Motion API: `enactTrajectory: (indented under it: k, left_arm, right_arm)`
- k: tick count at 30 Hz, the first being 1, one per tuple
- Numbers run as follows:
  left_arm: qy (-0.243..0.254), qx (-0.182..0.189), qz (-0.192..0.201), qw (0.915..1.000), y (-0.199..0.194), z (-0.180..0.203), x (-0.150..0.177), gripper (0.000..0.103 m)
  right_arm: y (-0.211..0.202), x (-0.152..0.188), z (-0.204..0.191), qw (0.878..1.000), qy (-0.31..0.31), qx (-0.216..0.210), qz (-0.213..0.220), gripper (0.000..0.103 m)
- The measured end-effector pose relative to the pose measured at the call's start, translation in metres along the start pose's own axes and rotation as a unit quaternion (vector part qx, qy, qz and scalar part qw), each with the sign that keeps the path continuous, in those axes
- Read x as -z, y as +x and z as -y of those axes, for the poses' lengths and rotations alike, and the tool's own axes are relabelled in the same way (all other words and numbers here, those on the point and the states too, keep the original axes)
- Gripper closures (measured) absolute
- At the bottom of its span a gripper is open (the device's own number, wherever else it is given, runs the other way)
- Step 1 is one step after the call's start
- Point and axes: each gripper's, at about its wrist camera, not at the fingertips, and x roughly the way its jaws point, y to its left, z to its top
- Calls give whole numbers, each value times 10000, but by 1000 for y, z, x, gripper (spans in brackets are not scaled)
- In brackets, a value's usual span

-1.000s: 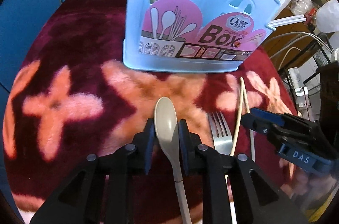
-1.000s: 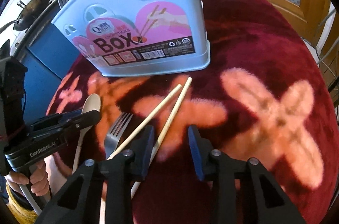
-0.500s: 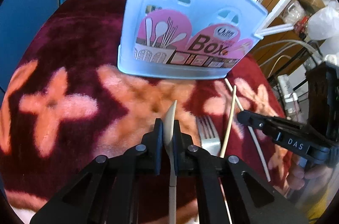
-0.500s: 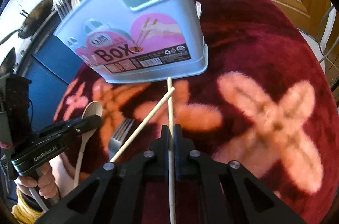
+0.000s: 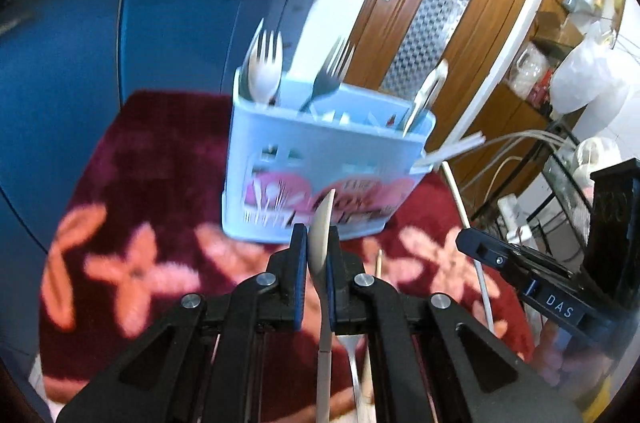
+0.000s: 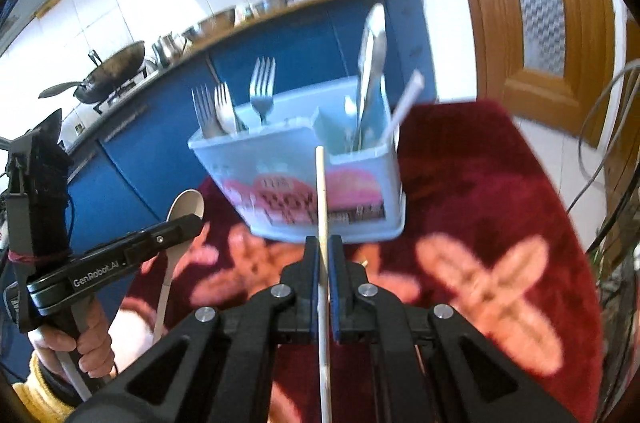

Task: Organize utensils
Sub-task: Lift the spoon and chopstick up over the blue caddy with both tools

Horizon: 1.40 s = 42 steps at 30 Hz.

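Observation:
My left gripper [image 5: 318, 255] is shut on a beige spoon [image 5: 320, 243], held edge-on and raised above the table. My right gripper [image 6: 324, 259] is shut on one wooden chopstick [image 6: 321, 199], lifted and pointing at the light blue utensil box [image 6: 316, 183]. The box [image 5: 316, 175] stands on the red flowered cloth and holds several forks, a metal utensil and white chopsticks. The spoon also shows in the right wrist view [image 6: 182, 213], held by the left gripper [image 6: 176, 231]. A fork handle [image 5: 354, 359] and a second chopstick [image 5: 374, 303] lie under the left gripper.
The red cloth [image 6: 500, 203] covers a small round table. Blue cabinets [image 5: 160, 35] stand behind it, with pots and a wok [image 6: 112, 71] on the counter. A wooden door [image 5: 436, 7] and a wire rack [image 5: 560, 183] are on the right.
Both grippers have lifted and tilted up from the cloth, the left with the spoon and the right with a chopstick. The box now appears farther off and its top is in view.

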Motion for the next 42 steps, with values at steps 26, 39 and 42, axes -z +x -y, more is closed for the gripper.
enactTrajectory:
  k: [26,39,42]
  left_arm:
    - [90,-194,2068,9782,-7,14,-132,96]
    - [82,-672,3220,9443,21,0,-150,96]
    - [129,-801,3223,9432,33,-3,-144,96]
  right_arm:
    - [16,-97,-2,9817,146,-253,1884,97]
    - [56,-118,5,9667,68,-178,2551,97]
    - [65,-114,6,9666,17,-138,2559,97]
